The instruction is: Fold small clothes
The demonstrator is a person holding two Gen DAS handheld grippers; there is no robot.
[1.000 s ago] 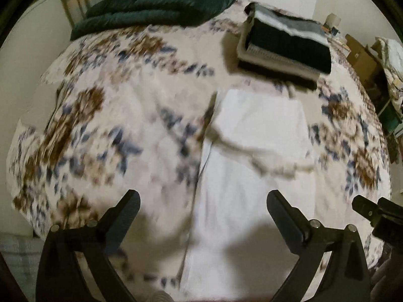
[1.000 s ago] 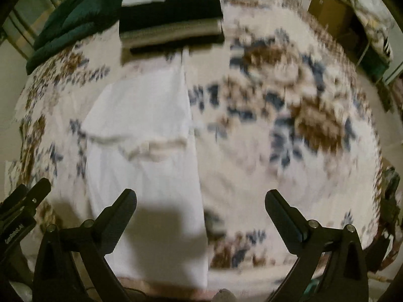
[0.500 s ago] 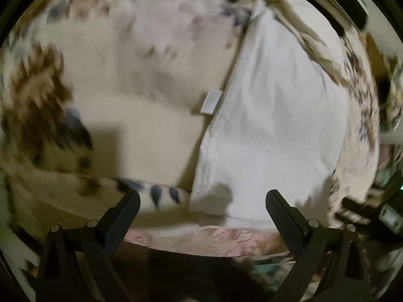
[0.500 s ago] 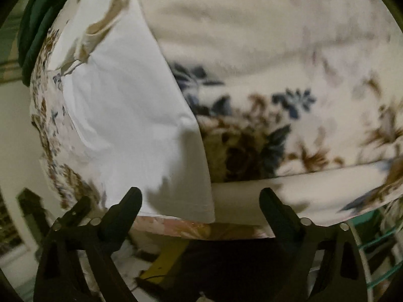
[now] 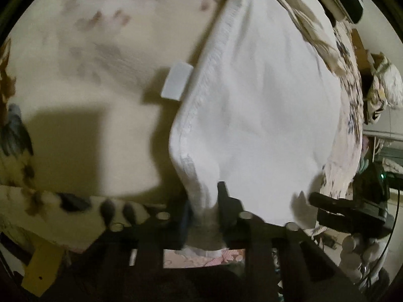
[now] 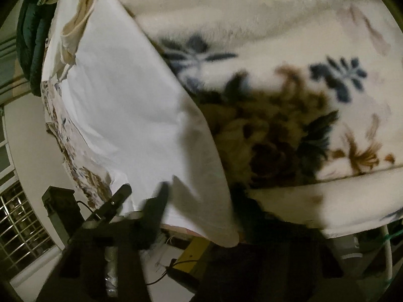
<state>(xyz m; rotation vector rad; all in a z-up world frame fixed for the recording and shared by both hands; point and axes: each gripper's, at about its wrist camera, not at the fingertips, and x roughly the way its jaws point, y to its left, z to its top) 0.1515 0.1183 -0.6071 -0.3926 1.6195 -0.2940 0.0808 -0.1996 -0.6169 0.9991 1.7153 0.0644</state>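
A white garment (image 5: 264, 100) lies flat on a floral blanket (image 5: 88, 75), with a small white label (image 5: 177, 83) sticking out of its left seam. My left gripper (image 5: 204, 209) is closing its jaws, and the garment's near left corner is bunched between the fingers. In the right wrist view the same white garment (image 6: 131, 105) reaches the bed's near edge. My right gripper (image 6: 199, 203) is also closing, with the near right corner lying flat between its fingers, which still stand apart. Each gripper shows at the edge of the other's view.
The floral blanket (image 6: 277, 125) covers the bed and drops off at the near edge. A dark green blanket (image 6: 32, 37) lies at the far end, and a folded striped stack (image 5: 345, 2) lies beyond the garment. Below the bed edge are a yellow object (image 5: 42, 269) and cables.
Both grippers came down from above the bed to the garment's near edge and tipped downward. Their jaws went from wide apart to narrow, and the left one took hold of the corner.
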